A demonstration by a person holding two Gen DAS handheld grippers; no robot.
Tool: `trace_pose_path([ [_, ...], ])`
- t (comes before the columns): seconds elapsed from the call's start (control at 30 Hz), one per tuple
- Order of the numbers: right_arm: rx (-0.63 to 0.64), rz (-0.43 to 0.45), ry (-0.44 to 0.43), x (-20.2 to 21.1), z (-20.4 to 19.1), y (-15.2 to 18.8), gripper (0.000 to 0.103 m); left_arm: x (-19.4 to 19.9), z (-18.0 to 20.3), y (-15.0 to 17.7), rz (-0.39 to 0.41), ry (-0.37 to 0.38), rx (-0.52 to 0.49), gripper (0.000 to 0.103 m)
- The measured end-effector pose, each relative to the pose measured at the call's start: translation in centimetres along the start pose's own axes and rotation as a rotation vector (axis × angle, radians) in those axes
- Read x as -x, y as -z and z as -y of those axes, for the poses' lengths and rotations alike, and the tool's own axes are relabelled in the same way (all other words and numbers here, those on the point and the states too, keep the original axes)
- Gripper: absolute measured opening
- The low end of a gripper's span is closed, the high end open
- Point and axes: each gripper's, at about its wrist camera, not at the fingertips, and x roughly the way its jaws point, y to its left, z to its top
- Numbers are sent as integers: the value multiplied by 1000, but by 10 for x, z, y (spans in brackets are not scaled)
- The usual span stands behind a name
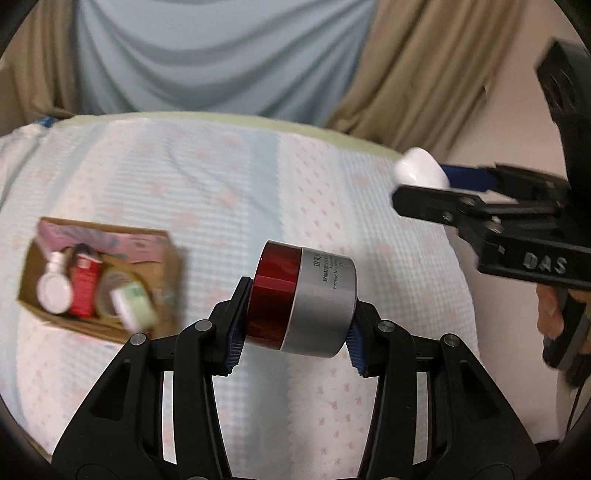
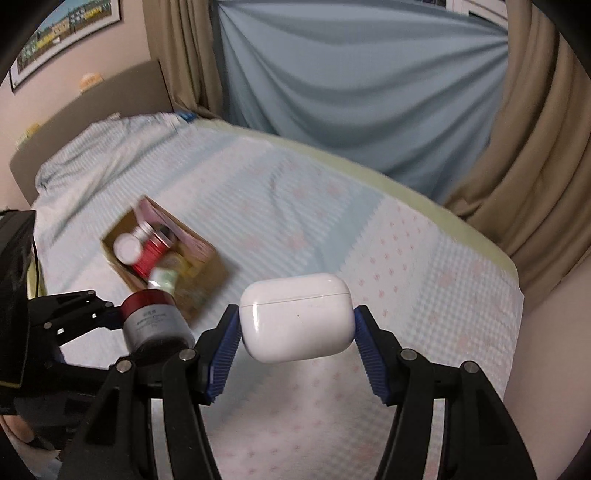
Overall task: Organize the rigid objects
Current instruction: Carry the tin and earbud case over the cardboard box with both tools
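My left gripper (image 1: 295,325) is shut on a cream jar (image 1: 303,301) with a red lid and silver body, held on its side above the bed. The jar also shows in the right wrist view (image 2: 155,325). My right gripper (image 2: 295,328) is shut on a white earbud case (image 2: 295,315), held above the bed; the case shows at the right of the left wrist view (image 1: 419,169). An open cardboard box (image 1: 173,258) lies on the bed to the left, holding a white bottle (image 1: 55,286), a red tube (image 1: 85,286) and a green-white bottle (image 1: 135,304). The box shows in the right wrist view (image 2: 210,273).
The bed (image 1: 184,177) has a pale blue and pink patterned cover. Blue and tan curtains (image 2: 351,92) hang behind it. A headboard (image 2: 110,96) and a framed picture (image 2: 62,29) are at the left. The bed's right edge (image 2: 513,273) drops off near a wall.
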Motion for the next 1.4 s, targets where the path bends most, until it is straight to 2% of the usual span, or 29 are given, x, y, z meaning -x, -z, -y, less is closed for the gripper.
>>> trace_pose_path([
  [0.1,-12,25,-18,15,-26,-17,57,25,-25,-10,23,-21,20,41],
  [0.27,-44,32,-40,16,-73,-40,57,61,-82,-23,38,-43,38,41],
  [0.43,-101,32,-48,0,-124,-62,57,81,-157,-38,26,-28,66,41],
  [0.67,-263,45,-39,-44,-184,-95,57,95,-262,-66,-20,-44,-12,40],
  [0.8,-349,14,-21,-78,-210,-105,57,81,-314,-74,-64,-36,-52,39],
  [0.93,-420,-38,-6,-119,-227,-104,57,43,-352,-78,-117,-2,-66,39],
  [1.1,-513,-121,19,-170,-230,-90,57,-7,-373,-75,-186,16,-55,39],
  [1.4,-596,-259,61,-250,-206,-64,57,-85,-402,-73,-289,2,-53,39],
])
